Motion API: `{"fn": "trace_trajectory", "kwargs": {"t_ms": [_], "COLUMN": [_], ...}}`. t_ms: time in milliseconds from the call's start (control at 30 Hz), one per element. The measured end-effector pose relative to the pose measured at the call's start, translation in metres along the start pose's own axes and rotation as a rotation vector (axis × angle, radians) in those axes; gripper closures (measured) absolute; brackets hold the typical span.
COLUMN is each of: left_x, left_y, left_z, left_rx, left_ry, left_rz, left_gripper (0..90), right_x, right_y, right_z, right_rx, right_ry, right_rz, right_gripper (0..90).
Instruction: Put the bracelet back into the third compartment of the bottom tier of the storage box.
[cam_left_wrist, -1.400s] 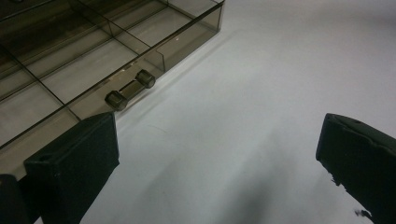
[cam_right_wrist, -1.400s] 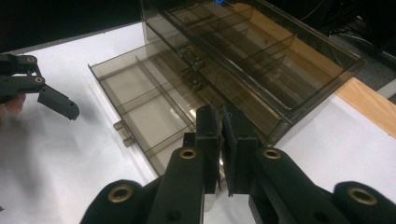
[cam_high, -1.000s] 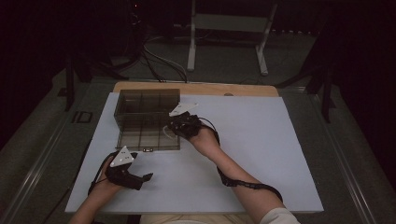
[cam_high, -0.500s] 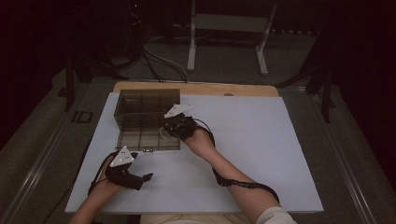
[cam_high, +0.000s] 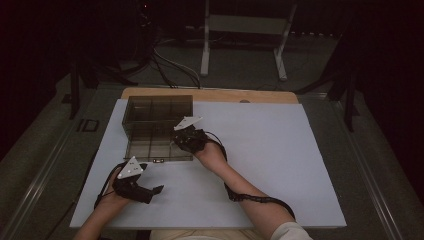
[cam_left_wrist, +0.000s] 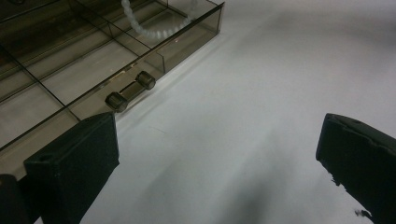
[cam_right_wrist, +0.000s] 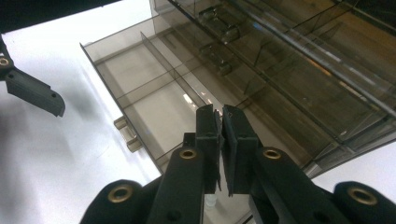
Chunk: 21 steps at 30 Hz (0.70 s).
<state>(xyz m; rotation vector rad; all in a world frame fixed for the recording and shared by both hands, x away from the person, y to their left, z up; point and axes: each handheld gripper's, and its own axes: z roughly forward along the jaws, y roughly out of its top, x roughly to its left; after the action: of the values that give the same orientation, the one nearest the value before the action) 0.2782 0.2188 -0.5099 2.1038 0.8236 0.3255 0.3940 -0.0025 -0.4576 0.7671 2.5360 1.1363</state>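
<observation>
A smoked clear drawer cabinet (cam_high: 157, 107) stands at the far left of the white board, with one divided drawer (cam_high: 150, 147) pulled out toward me. My right gripper (cam_high: 182, 142) hangs over the drawer's right end, pointing down into it. Its jaws (cam_right_wrist: 221, 116) are shut. A white bead string (cam_left_wrist: 154, 28) drops from above into that end of the drawer, so it seems pinched in those jaws. My left gripper (cam_high: 154, 194) rests on the board in front of the drawer, open (cam_left_wrist: 219, 154) and with nothing in it. The drawer's handle (cam_left_wrist: 130, 88) lies just ahead of it.
The drawer (cam_right_wrist: 154, 93) has several compartments with thin dividers. More drawers (cam_right_wrist: 289, 56) sit shut in the cabinet behind. The white board (cam_high: 280, 160) stretches to the right. A wooden table edge (cam_high: 210, 94) runs behind it, and stands and cables lie on the dark floor beyond.
My right gripper has shifted a little left and sunk lower over the open drawer. The left gripper has stayed where it was.
</observation>
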Motion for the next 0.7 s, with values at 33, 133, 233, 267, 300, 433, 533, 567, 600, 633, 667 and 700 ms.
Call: {"fn": "trace_trajectory", "kwargs": {"t_ms": [33, 133, 233, 267, 300, 433, 533, 567, 600, 633, 667, 700], "left_x": [0.000, 0.000, 0.000, 0.000, 0.000, 0.000, 0.000, 0.000, 0.000, 0.000, 0.000, 0.000], "left_y": [0.000, 0.000, 0.000, 0.000, 0.000, 0.000, -0.001, -0.001, -0.001, -0.001, -0.001, -0.001], "left_z": [0.000, 0.000, 0.000, 0.000, 0.000, 0.001, 0.001, 0.001, 0.001, 0.001, 0.001, 0.001], "left_rx": [0.001, 0.003, 0.005, 0.006, 0.006, 0.006, 0.008, 0.008, 0.007, 0.006, 0.007, 0.008], "left_ry": [0.001, 0.000, -0.001, -0.001, -0.001, 0.000, -0.002, -0.002, -0.003, -0.003, -0.002, -0.002], "left_rz": [0.001, 0.002, 0.004, 0.005, 0.006, 0.005, 0.003, 0.003, 0.003, 0.002, 0.005, 0.005], "left_gripper": [0.7, 0.7, 0.7, 0.7, 0.7, 0.7, 0.7, 0.7, 0.7, 0.7, 0.7, 0.7], "right_x": [0.000, 0.000, -0.002, -0.002, -0.003, -0.007, -0.010, -0.010, -0.011, -0.012, -0.012, -0.011], "right_y": [-0.001, -0.003, -0.006, -0.007, -0.009, -0.012, -0.015, -0.015, -0.016, -0.016, -0.017, -0.017], "right_z": [0.001, 0.003, 0.005, 0.006, 0.007, 0.010, 0.013, 0.013, 0.014, 0.014, 0.015, 0.016], "right_rx": [0.000, 0.001, 0.011, 0.015, 0.015, 0.030, 0.033, 0.033, 0.039, 0.042, 0.043, 0.044], "right_ry": [0.002, 0.002, -0.005, -0.007, -0.008, -0.019, -0.021, -0.021, -0.025, -0.025, -0.022, -0.023], "right_rz": [0.002, 0.009, 0.017, 0.022, 0.025, 0.031, 0.039, 0.039, 0.041, 0.045, 0.045, 0.043], "right_gripper": [85.6, 85.6, 85.6, 85.6, 85.6, 85.5, 85.5, 85.5, 85.5, 85.5, 85.5, 85.4]}}
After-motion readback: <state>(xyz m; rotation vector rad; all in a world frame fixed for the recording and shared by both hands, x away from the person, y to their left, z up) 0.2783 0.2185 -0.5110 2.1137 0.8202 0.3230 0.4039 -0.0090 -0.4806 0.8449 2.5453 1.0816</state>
